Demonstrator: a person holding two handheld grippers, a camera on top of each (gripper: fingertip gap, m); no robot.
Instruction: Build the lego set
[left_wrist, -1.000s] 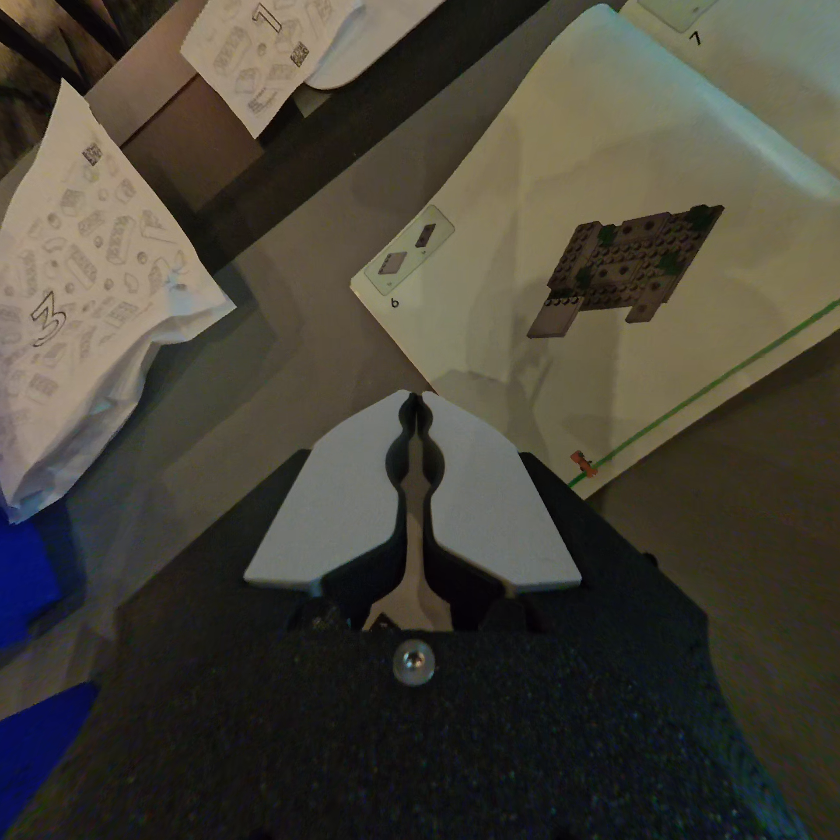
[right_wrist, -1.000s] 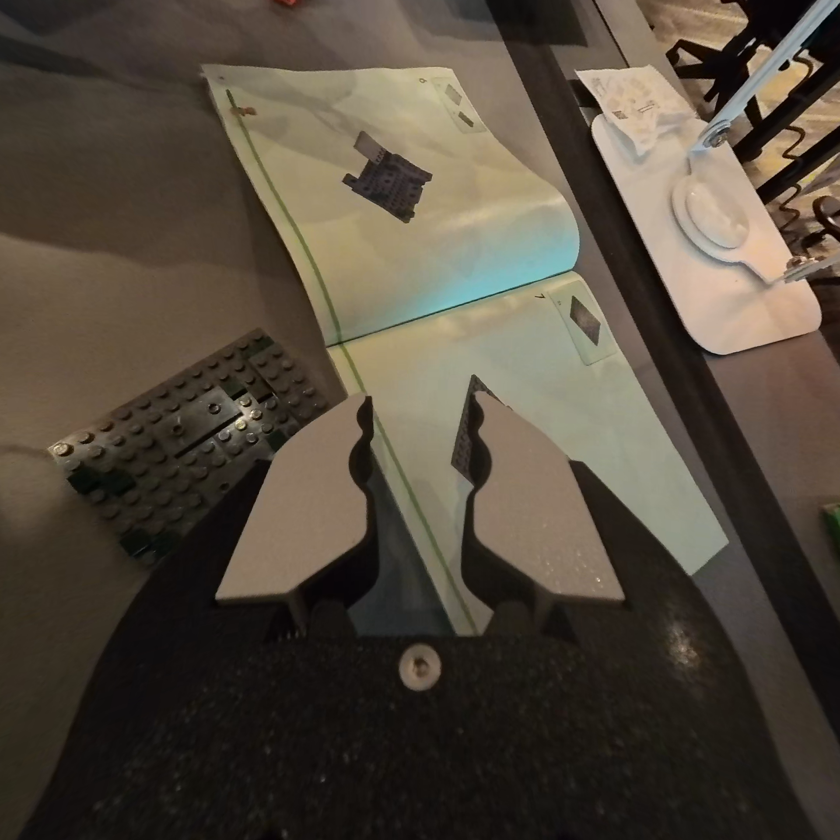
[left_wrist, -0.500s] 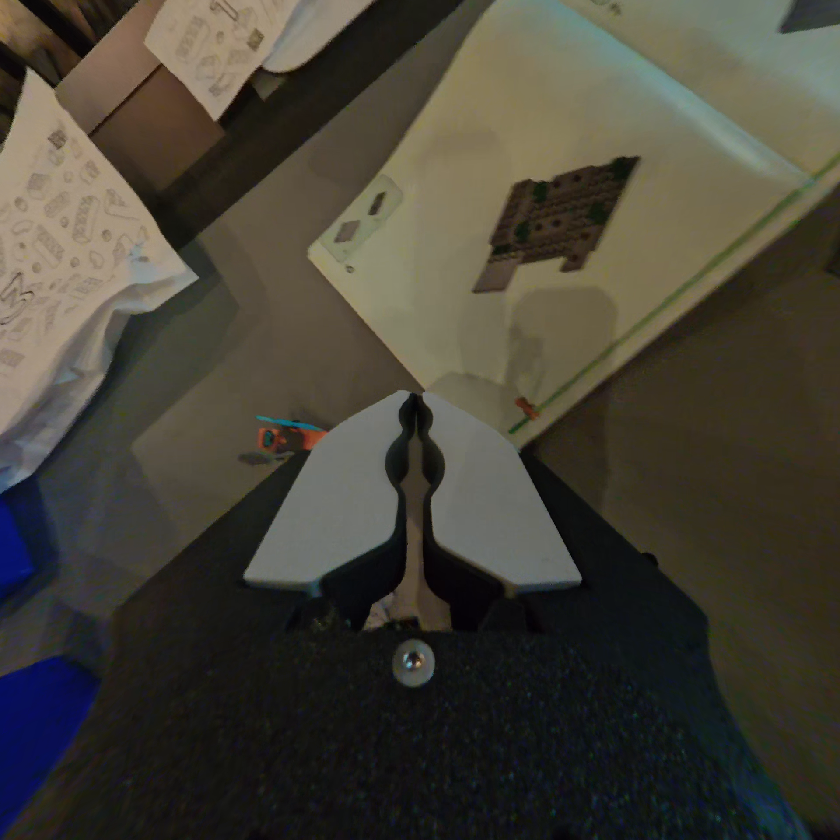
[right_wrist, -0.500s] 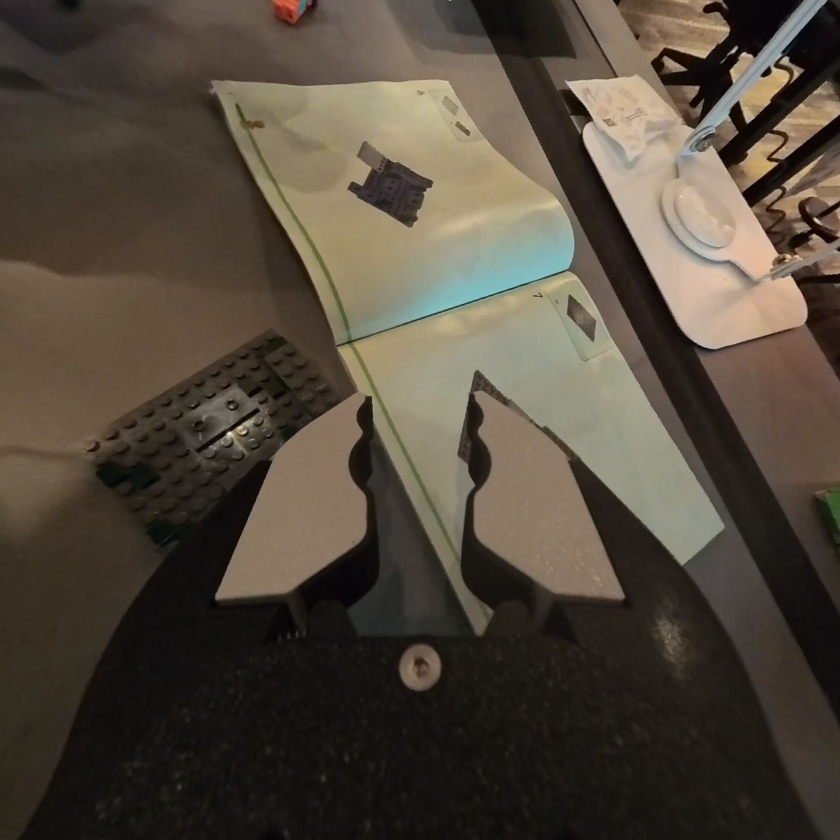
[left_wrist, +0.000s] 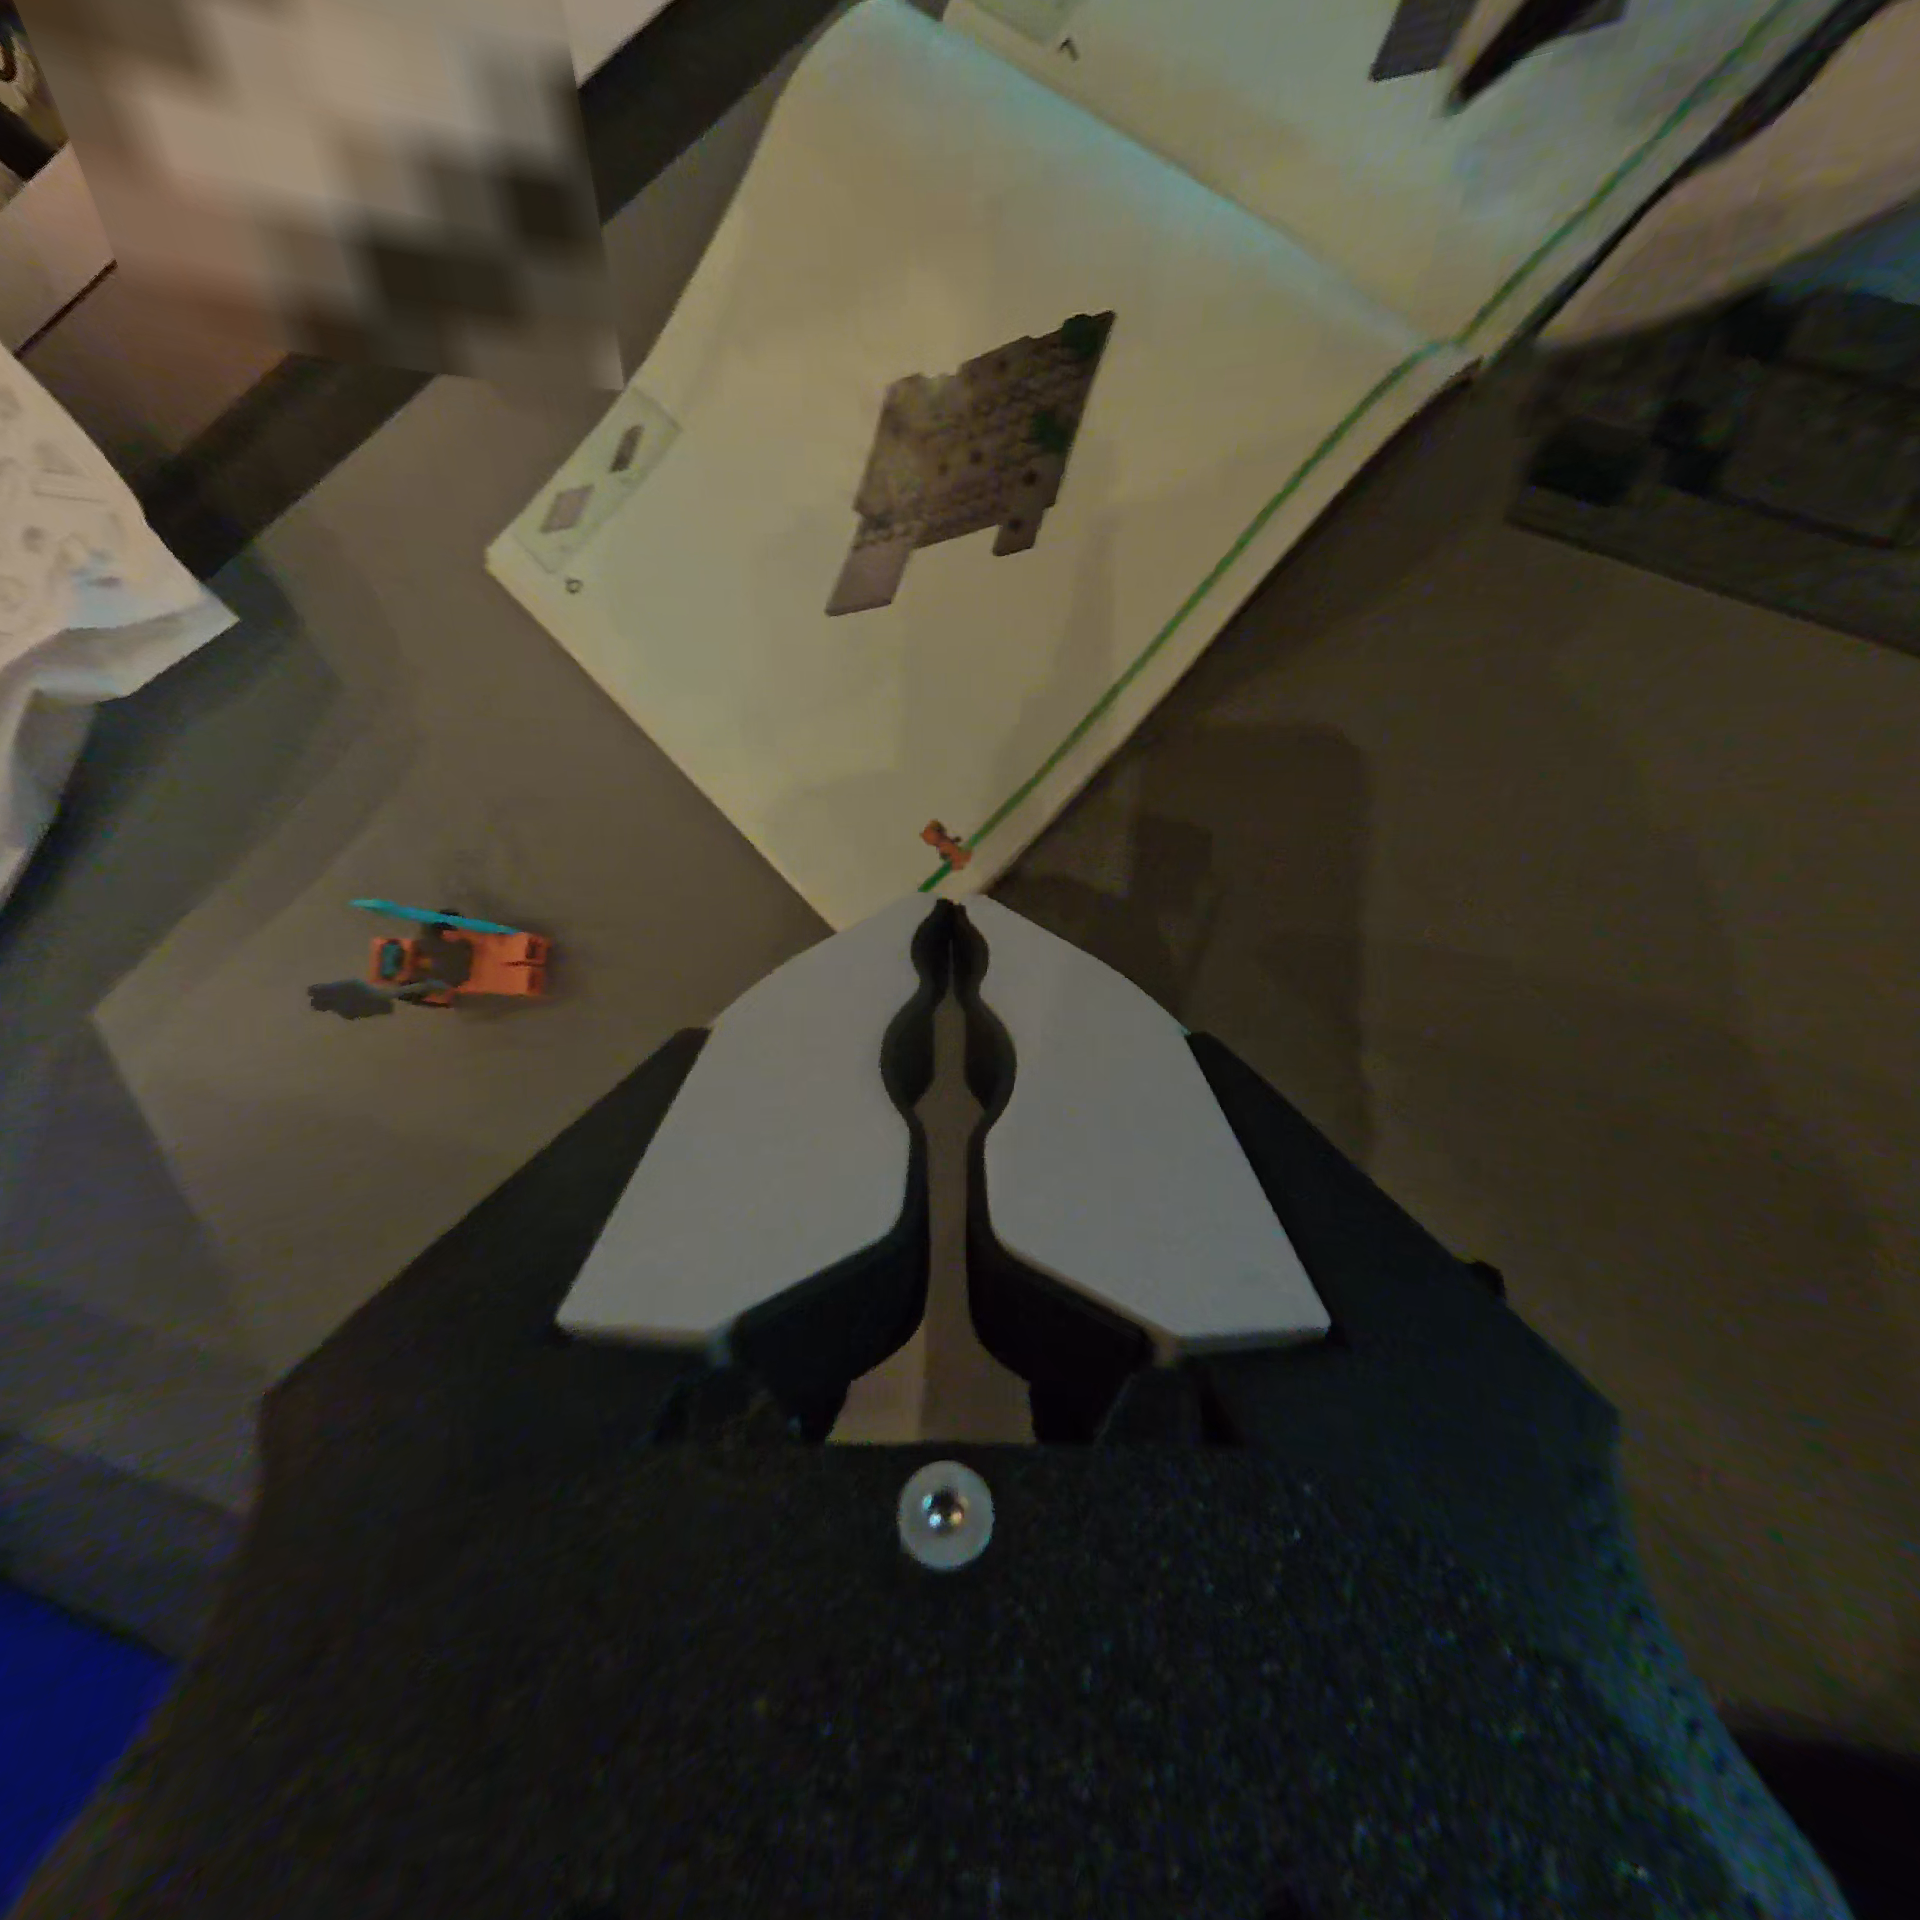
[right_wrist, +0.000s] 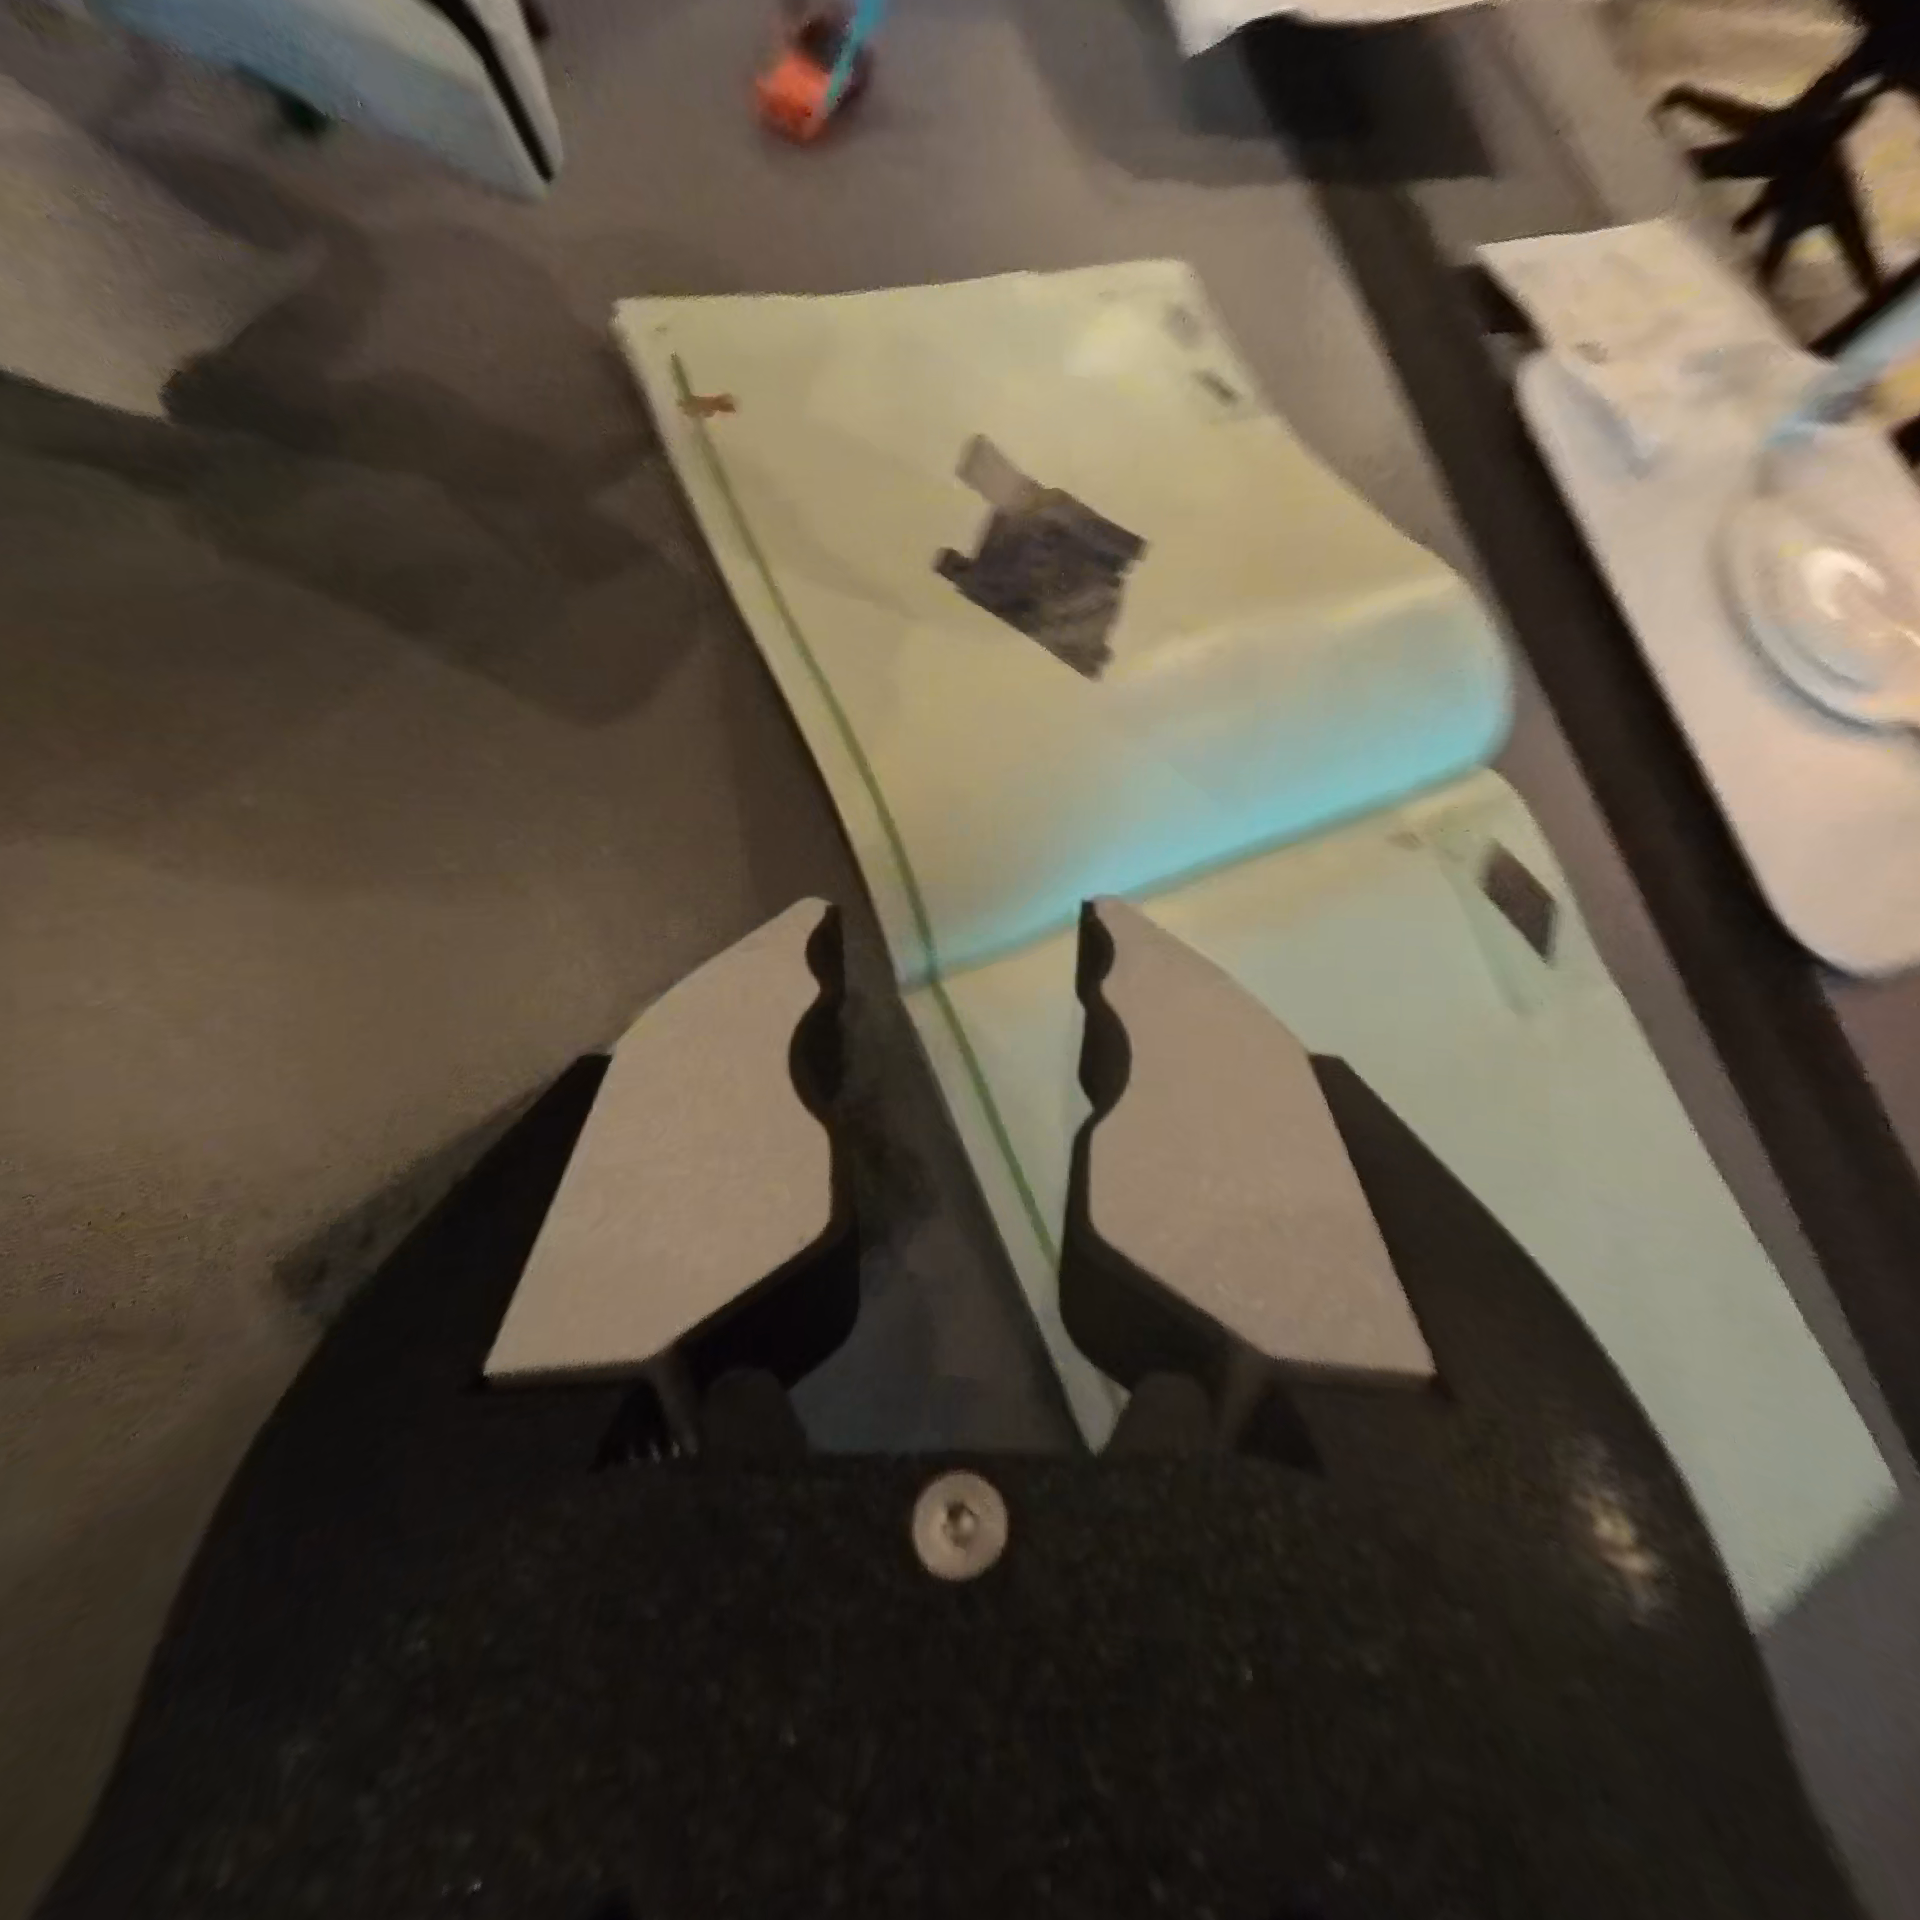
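My left gripper (left_wrist: 943, 912) is shut and empty, its tip just short of the near corner of the open instruction booklet (left_wrist: 935, 312). A small orange figure with a teal piece (left_wrist: 457, 956) lies on the table to its left. A dark grey studded baseplate (left_wrist: 1745, 447) shows blurred at the upper right. My right gripper (right_wrist: 956, 914) is open and empty, held over the booklet's (right_wrist: 1091, 623) green-lined edge. The orange figure (right_wrist: 805, 88) lies far ahead. A dark blurred patch shows under the right gripper's left finger; I cannot tell what it is.
A white printed paper bag (left_wrist: 62, 582) lies at the left, a blue object (left_wrist: 62, 1714) at the bottom left. In the right wrist view a dark gap (right_wrist: 1507, 520) separates the table from a white lamp base (right_wrist: 1766, 623). A white rounded object (right_wrist: 416, 94) sits at the top left. Across from one pair of fingers to the other is roughly 15 cm.
The left gripper has drawn back and right, bringing the orange figure and the baseplate into view. The right view has shifted so the baseplate passed out of sight. Both jaws are unchanged.
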